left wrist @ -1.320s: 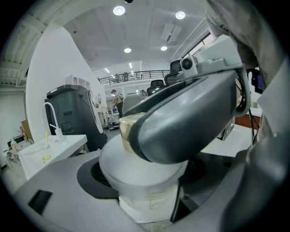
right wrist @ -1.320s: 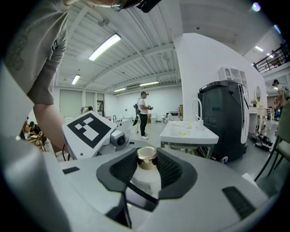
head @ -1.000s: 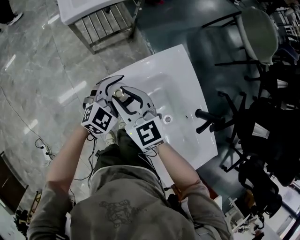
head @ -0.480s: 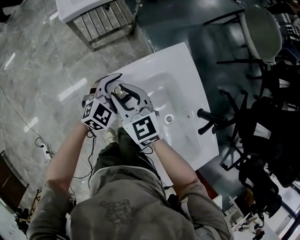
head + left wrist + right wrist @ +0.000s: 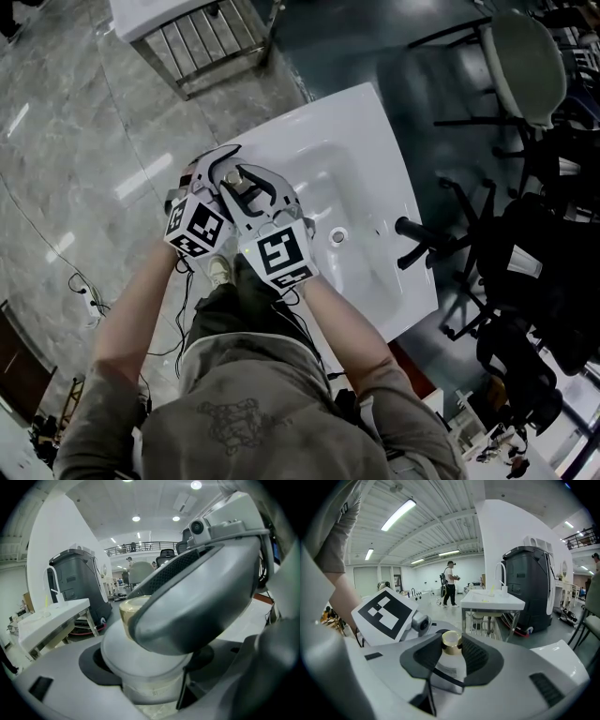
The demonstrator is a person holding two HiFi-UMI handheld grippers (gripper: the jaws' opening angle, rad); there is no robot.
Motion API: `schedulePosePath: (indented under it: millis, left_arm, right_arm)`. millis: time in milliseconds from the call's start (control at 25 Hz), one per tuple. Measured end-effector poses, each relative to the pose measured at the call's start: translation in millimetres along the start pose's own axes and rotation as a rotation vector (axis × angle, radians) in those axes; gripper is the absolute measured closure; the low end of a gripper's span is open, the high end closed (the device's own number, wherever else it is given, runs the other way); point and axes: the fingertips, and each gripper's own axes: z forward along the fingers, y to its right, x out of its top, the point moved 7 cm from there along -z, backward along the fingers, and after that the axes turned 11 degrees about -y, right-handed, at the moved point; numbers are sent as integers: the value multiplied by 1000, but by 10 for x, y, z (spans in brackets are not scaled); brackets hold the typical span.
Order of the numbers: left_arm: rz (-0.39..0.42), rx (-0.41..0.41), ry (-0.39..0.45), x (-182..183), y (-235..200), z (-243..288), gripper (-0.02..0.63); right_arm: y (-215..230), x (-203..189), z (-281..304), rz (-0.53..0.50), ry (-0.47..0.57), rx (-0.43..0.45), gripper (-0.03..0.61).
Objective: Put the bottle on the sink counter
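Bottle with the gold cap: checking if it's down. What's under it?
The pale bottle with a gold cap is held by left tool and right tool above a corner of the white sink counter. The tools cover its base; contact is hidden.

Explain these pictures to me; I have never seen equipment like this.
There is no robot here: a person holds two hand tools with pincer jaws. One picture comes from a camera on the person's head, looking down. The other two come from cameras riding on each tool. The left gripper and right gripper both clamp one bottle with a gold cap, the right one at its neck. Beside them stands a white sink counter with a black faucet and a drain.
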Motion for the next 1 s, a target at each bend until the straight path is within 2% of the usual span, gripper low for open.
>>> schedulePosePath:
  millis: [240, 680, 880, 1000]
  left_arm:
    - [-14, 5, 0, 8, -5, 11, 278]
    - [-72, 97, 22, -28, 48, -28, 278]
    - [-127, 107, 29, -161, 34, -144, 276]
    - [-125, 108, 9, -245, 43, -234, 278]
  right_arm:
    - [13, -2, 7, -4, 3, -2, 445]
    - [18, -32, -6, -26, -7, 2, 445]
    - [16, -16, 23, -19, -5, 4, 445]
    - [23, -18, 27, -18, -9, 4, 445]
